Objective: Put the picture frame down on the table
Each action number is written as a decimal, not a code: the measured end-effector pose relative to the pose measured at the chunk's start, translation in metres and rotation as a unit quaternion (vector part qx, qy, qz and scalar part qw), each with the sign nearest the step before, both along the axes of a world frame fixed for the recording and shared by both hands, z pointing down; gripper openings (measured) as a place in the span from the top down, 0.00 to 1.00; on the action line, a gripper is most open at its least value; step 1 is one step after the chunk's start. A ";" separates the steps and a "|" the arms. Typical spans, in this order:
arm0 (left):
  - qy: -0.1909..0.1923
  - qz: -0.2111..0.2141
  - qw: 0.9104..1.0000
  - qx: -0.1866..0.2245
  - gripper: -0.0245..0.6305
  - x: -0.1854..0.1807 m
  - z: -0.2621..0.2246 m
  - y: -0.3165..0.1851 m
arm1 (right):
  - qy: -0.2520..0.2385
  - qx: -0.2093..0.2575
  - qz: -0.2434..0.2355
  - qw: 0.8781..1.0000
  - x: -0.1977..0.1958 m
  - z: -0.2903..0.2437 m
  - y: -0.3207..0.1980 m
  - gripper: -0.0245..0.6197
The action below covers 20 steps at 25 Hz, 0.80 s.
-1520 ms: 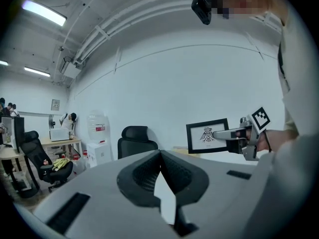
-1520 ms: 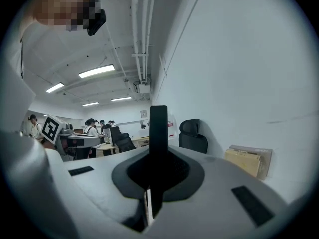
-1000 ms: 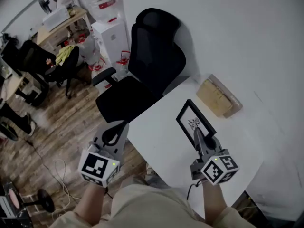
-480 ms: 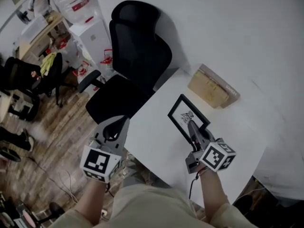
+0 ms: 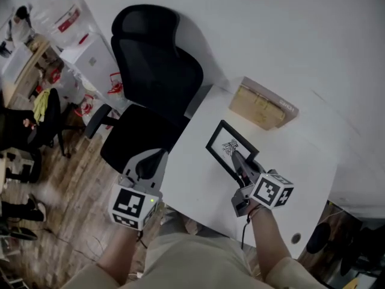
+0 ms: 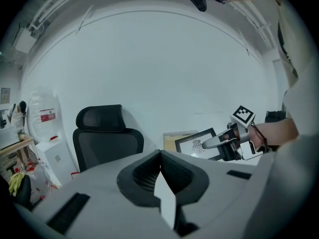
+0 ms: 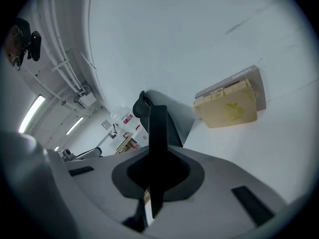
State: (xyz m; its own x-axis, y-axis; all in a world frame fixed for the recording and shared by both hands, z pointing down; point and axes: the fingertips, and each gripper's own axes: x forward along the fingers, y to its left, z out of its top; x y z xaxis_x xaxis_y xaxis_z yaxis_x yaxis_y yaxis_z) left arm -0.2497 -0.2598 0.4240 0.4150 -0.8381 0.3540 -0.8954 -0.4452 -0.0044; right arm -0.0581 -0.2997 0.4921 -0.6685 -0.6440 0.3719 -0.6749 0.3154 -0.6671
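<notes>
The picture frame is black-rimmed, with a white sheet and a dark drawing. It hangs tilted over the white table, and whether its low edge touches the top I cannot tell. My right gripper is shut on its near rim. In the right gripper view the frame runs edge-on between the jaws of the right gripper. The left gripper view shows the frame and the right gripper from the side. My left gripper is shut and empty beside the table's left edge, its jaws pressed together.
A flat cardboard box lies at the table's far edge against the white wall, just beyond the frame. A black office chair stands off the table's left corner. Desks and clutter stand over the wooden floor at the far left.
The right gripper has sunk toward the table with the frame and rolled it flatter. The left gripper has come lower and closer to the table's left edge.
</notes>
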 end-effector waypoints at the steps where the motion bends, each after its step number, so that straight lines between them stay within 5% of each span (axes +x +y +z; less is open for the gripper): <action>1: 0.001 0.010 1.000 -0.002 0.93 -0.001 0.004 -0.007 | -0.001 -0.007 0.004 1.000 -0.003 0.005 -0.003 0.91; 11: 0.010 0.082 0.995 -0.050 0.93 -0.022 0.055 -0.048 | -0.022 -0.080 0.048 0.995 -0.041 0.064 -0.023 0.91; 20: 0.007 0.101 0.990 -0.097 0.93 -0.041 0.116 -0.068 | -0.042 -0.142 0.089 0.985 -0.060 0.132 -0.032 0.91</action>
